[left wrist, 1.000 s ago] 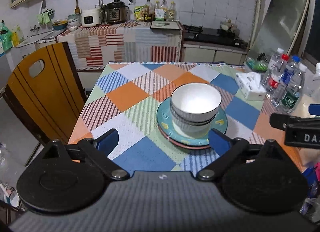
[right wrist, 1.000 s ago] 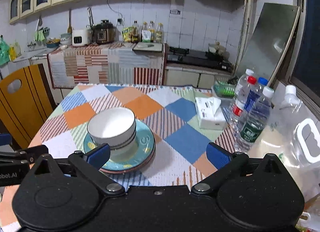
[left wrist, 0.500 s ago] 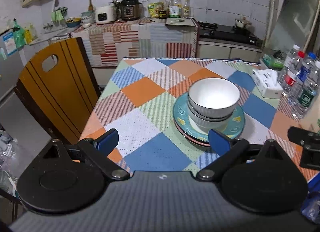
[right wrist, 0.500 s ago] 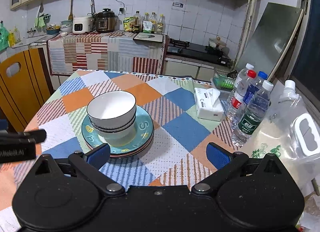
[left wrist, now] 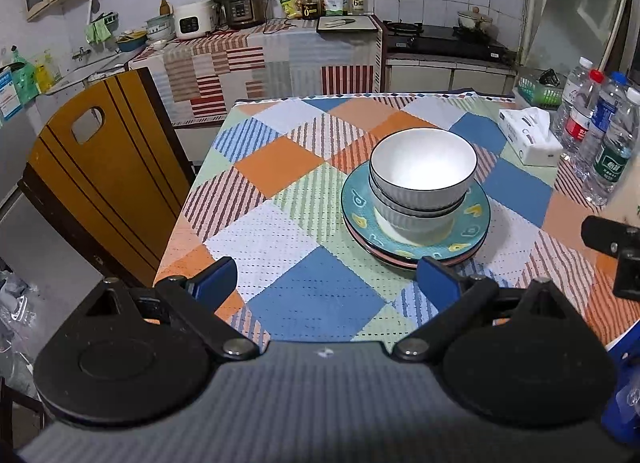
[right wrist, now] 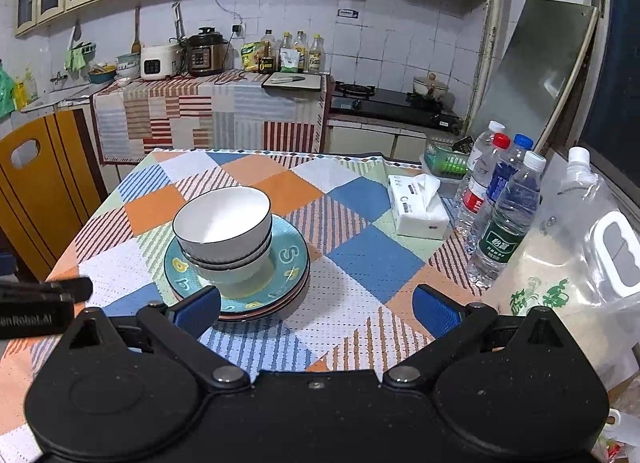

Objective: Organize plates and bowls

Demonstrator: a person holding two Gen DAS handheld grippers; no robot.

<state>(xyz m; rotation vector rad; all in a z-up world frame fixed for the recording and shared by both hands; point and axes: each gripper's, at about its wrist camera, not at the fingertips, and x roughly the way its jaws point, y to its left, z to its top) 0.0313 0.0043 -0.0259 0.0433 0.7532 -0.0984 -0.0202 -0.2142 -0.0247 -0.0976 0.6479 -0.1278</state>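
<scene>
Two white bowls sit nested one in the other on a stack of plates, a teal plate on top, in the middle of the checked tablecloth. The same bowls and teal plate show in the right wrist view. My left gripper is open and empty, over the table's near edge, short of the stack. My right gripper is open and empty, just to the right of and in front of the stack. Each gripper's side shows at the edge of the other view.
A tissue box, several water bottles and a clear jug stand at the table's right. A green basket is behind them. A wooden chair stands at the left side. A kitchen counter runs along the back wall.
Both grippers have drawn back and up from the stack, so more of the table shows. The bowls and plates have not moved. Both stay open.
</scene>
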